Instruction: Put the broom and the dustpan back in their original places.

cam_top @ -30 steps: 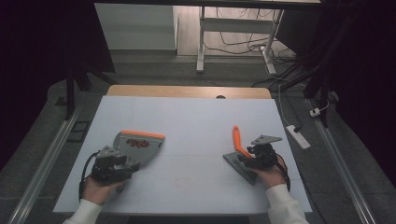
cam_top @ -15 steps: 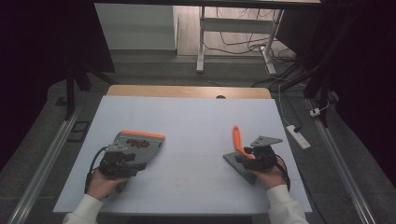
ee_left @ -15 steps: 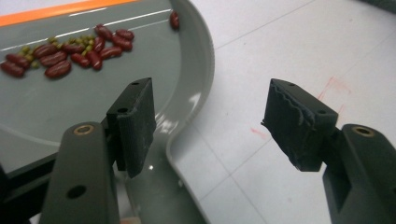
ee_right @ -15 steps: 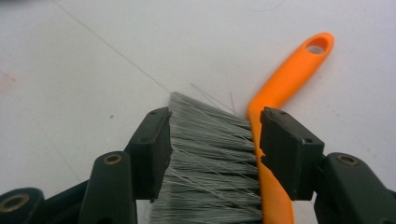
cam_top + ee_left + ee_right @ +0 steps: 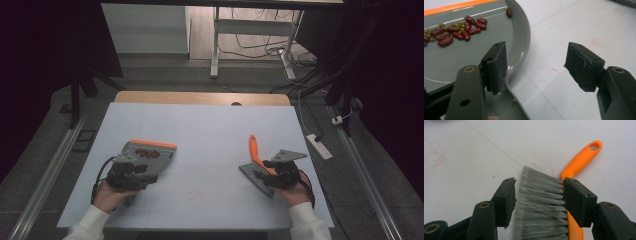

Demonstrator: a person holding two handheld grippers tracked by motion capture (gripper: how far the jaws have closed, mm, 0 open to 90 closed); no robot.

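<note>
Down at the left gripper (image 5: 534, 62), the jaws stand apart with only bare tabletop between them; one black pad hangs over the curved edge of a grey plastic dustpan with an orange front strip (image 5: 461, 37), though whether it touches the rim cannot be told. Dark red kidney beans (image 5: 456, 31) and small green beans (image 5: 459, 25) lie scattered on the pan's floor near the orange strip. From the high view this left gripper (image 5: 131, 172) sits at the near end of the dustpan (image 5: 150, 152), on the left part of the white tabletop (image 5: 210, 135).

At the right gripper (image 5: 539, 197), the jaws straddle the grey bristles of an orange-handled hand brush (image 5: 541, 202); one pad rests against the orange back, the other sits just beside the bristle edge, so a firm grip cannot be told. The brush handle with its hanging hole points away over the tabletop. From above, the right gripper (image 5: 277, 172) and brush (image 5: 256, 152) lie well apart from the dustpan.
</note>
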